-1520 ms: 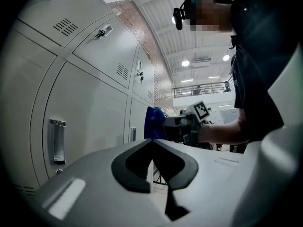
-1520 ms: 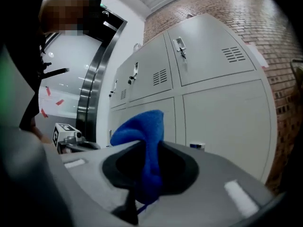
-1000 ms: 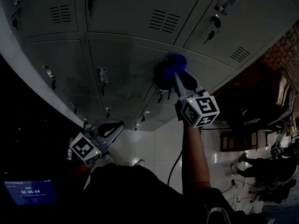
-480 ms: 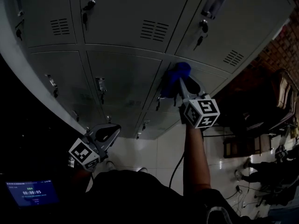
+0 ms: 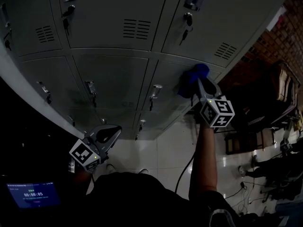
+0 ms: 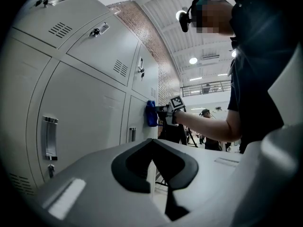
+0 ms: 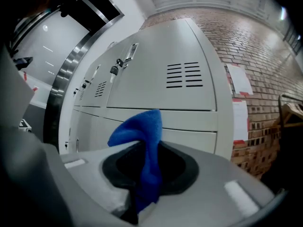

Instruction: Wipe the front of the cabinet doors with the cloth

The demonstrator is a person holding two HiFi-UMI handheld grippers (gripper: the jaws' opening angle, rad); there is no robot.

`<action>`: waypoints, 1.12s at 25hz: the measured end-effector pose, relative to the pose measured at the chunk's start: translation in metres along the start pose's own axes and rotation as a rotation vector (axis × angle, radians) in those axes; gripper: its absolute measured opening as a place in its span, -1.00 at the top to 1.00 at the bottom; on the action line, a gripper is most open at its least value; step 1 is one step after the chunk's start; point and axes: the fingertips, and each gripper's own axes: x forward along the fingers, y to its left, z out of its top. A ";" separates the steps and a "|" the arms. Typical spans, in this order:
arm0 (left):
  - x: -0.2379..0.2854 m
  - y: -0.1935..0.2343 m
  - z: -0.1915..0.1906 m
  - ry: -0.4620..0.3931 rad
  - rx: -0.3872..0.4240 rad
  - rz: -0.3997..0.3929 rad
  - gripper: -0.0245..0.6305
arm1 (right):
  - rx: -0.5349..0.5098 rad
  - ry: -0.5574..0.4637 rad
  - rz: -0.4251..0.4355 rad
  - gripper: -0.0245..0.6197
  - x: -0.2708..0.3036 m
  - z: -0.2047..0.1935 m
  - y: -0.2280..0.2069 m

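The left gripper (image 5: pixel 109 134) hangs low, its fingers pressed together on nothing. Higher up, the right gripper (image 5: pixel 198 85) has its fingers pinching the blue cloth (image 5: pixel 191 78), which rests against a gray cabinet door (image 5: pixel 166 82). I think pushing it flat and sliding slowly would clean best.

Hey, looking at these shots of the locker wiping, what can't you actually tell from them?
Contact spot: in the head view the cloth covers where it meets the door; the right gripper view shows only the cloth's near side.
Smudges on the doors: head view too dark.
Papers on the brick wall: print too small in the right gripper view.
Screen at the head view's lower left: small print illegible.
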 end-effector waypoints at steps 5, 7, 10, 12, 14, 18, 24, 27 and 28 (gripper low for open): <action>0.007 -0.005 -0.005 0.008 -0.006 -0.010 0.91 | 0.003 0.010 -0.061 0.71 -0.013 -0.001 -0.035; 0.009 -0.007 -0.006 0.010 -0.007 -0.013 0.91 | 0.002 0.016 -0.090 0.71 -0.019 -0.002 -0.050; 0.009 -0.009 -0.008 0.013 -0.010 -0.014 0.91 | 0.008 0.024 -0.122 0.71 -0.027 -0.004 -0.067; 0.009 -0.010 -0.008 0.010 -0.010 -0.012 0.91 | 0.011 0.026 -0.144 0.71 -0.030 -0.005 -0.076; 0.008 -0.011 -0.010 0.008 -0.012 -0.013 0.91 | 0.011 0.028 -0.165 0.70 -0.034 -0.007 -0.084; 0.004 -0.013 -0.010 0.009 -0.018 -0.010 0.91 | 0.007 0.040 -0.206 0.71 -0.040 -0.013 -0.096; -0.005 -0.011 -0.013 0.019 -0.023 0.001 0.91 | 0.009 -0.018 -0.134 0.71 -0.051 -0.011 -0.045; -0.011 -0.008 -0.016 0.023 -0.024 0.009 0.91 | 0.043 -0.043 -0.040 0.71 -0.044 -0.014 0.008; -0.013 -0.007 -0.016 0.021 -0.025 0.013 0.91 | 0.050 -0.049 -0.003 0.70 -0.039 -0.015 0.027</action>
